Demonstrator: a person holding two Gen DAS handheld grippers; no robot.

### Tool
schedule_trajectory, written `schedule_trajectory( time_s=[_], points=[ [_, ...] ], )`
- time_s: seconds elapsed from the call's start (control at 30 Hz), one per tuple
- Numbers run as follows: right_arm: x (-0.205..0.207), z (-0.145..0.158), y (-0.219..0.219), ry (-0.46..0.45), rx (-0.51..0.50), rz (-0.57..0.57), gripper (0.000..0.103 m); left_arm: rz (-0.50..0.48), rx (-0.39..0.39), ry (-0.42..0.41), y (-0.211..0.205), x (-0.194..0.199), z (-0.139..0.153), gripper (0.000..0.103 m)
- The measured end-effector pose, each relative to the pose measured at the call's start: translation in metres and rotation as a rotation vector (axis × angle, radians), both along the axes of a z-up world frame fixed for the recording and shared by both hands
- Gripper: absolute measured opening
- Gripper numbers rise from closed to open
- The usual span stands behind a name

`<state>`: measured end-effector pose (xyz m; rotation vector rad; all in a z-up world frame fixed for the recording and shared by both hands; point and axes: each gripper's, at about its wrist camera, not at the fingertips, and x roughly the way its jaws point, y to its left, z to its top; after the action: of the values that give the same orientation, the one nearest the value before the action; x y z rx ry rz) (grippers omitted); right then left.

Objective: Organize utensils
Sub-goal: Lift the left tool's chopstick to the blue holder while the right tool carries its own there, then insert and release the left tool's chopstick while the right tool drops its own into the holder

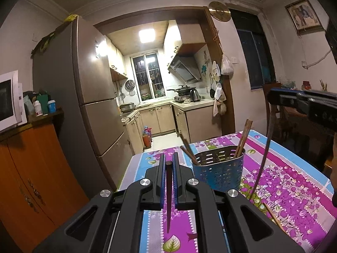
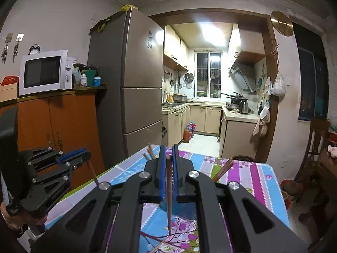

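A perforated metal utensil holder point(image 1: 219, 169) stands on the floral tablecloth point(image 1: 294, 179) with several brown chopsticks point(image 1: 244, 137) in it. My left gripper point(image 1: 168, 161) is shut on a dark chopstick point(image 1: 169, 198) that hangs point down, left of the holder. My right gripper point(image 2: 168, 154) is shut on a brown chopstick point(image 2: 169, 194), point down, above and just behind the holder point(image 2: 185, 208), which its fingers mostly hide. In the left wrist view the right gripper point(image 1: 273, 98) shows with its chopstick point(image 1: 263, 151) hanging. The left gripper point(image 2: 84, 156) shows at the right view's left.
A loose chopstick point(image 1: 273, 217) lies on the table at the right. A wooden chair point(image 2: 311, 147) stands at the table's right. An orange cabinet point(image 2: 63, 126) with a microwave point(image 2: 44, 71) and a fridge point(image 2: 130, 80) stand beyond the table's left edge.
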<state>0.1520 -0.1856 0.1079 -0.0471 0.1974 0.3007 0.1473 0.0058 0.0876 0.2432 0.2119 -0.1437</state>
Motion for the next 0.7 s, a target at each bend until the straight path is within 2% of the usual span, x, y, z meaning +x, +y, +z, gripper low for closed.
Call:
schedule_trajectory(
  time_s=[0.23,0.37,0.53,0.7],
  points=[
    [0.006,0.007,-0.009,-0.01,-0.009,-0.018,0.005,-0.033,0.015,0.007,-0.021,0.002,-0.002,0.007],
    [0.016,0.01,-0.014,0.005,0.006,-0.026,0.005,-0.096,-0.017,0.036,-0.033,0.01,0.006,0.007],
    [0.03,0.038,-0.022,-0.04,0.036,-0.05,0.005,-0.187,-0.076,-0.013,-0.05,0.031,0.053,0.007],
    [0.051,0.067,-0.03,-0.105,0.077,-0.073,0.005,-0.217,-0.165,-0.075,-0.06,0.065,0.105,0.007]
  ],
)
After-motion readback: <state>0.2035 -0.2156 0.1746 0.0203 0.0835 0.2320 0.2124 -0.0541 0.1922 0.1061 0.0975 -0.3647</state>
